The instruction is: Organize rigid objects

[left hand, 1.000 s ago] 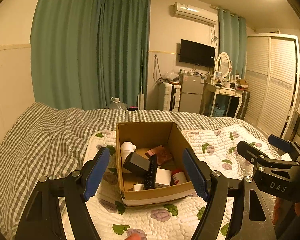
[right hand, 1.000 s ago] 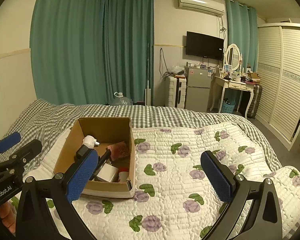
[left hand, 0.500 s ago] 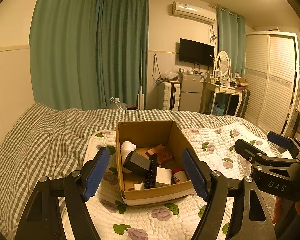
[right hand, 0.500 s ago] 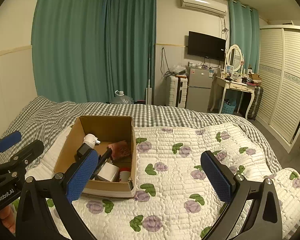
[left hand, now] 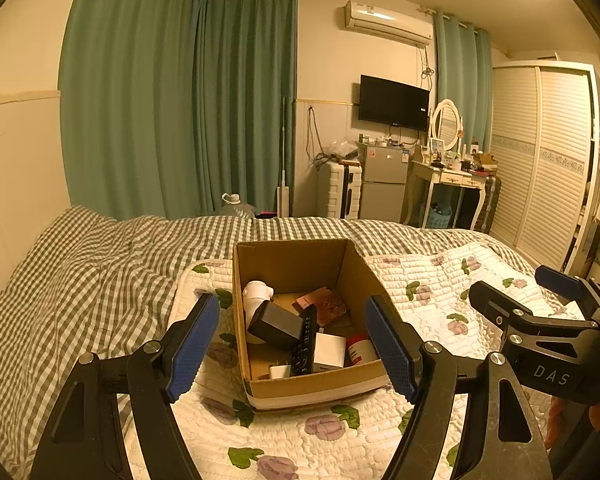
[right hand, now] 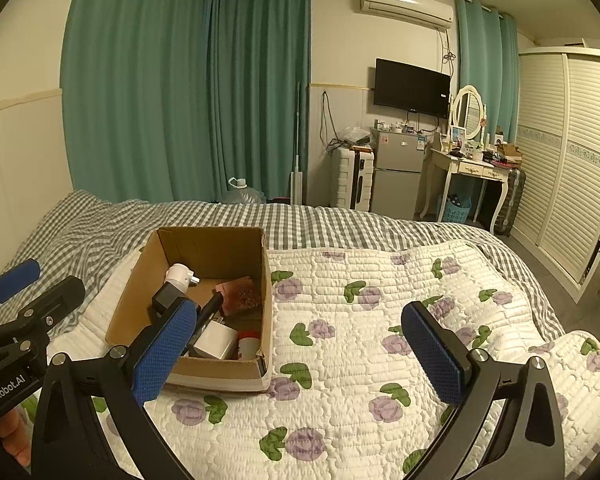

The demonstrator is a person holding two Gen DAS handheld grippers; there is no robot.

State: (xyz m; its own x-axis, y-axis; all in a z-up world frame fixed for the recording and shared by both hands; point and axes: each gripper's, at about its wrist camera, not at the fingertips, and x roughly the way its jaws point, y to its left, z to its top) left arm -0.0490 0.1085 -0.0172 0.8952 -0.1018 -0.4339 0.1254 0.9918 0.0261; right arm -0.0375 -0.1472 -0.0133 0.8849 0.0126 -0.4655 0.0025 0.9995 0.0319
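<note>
While both tongs are held spread wide with nothing between their blue pads, a cardboard box (left hand: 300,384) is seen resting on the floral quilt (right hand: 380,320) of the bed. Inside the box a white bottle (left hand: 256,296), a black case (left hand: 276,324), a black remote (left hand: 305,340), a white cube (left hand: 330,352), a red-capped jar (left hand: 360,350) and a pink packet (left hand: 322,304) are piled together. The left tongs (left hand: 292,348) are framed around the box, while the right tongs (right hand: 300,352) are held just beside it, over bare quilt.
</note>
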